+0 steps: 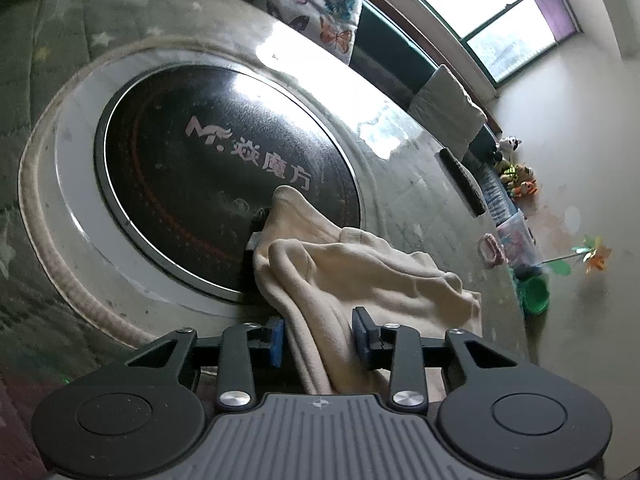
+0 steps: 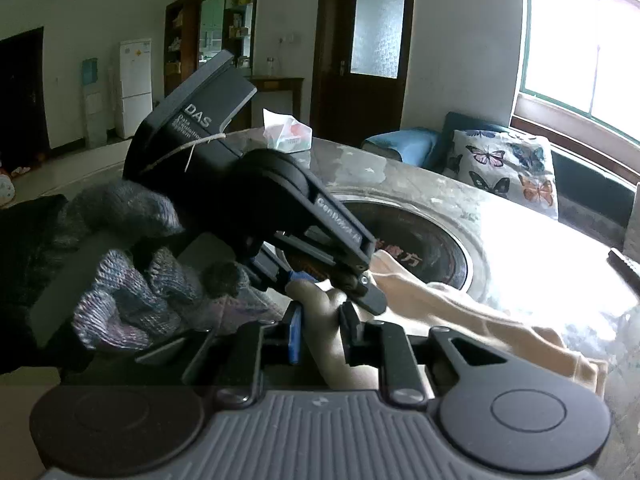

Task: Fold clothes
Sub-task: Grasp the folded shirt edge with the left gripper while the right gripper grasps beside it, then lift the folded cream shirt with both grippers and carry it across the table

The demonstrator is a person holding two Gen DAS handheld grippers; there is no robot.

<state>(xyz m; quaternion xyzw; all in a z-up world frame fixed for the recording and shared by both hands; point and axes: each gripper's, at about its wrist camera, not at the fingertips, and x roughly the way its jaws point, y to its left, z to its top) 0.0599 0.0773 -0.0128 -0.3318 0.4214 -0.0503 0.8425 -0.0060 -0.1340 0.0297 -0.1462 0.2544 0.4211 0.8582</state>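
A cream garment lies crumpled on the glass table, partly over the round black cooktop. In the left wrist view my left gripper is shut on a bunched fold of it, with cloth filling the gap between the blue pads. In the right wrist view the garment trails to the right across the table. My right gripper is shut on another fold near its edge. Just above it is the left gripper, held by a hand in a knitted glove, its tips on the same cloth.
A dark remote lies near the table's far edge. A butterfly pillow rests on the sofa behind the table, under the window. A tissue pack sits at the far side. Toys and a green tub are on the floor.
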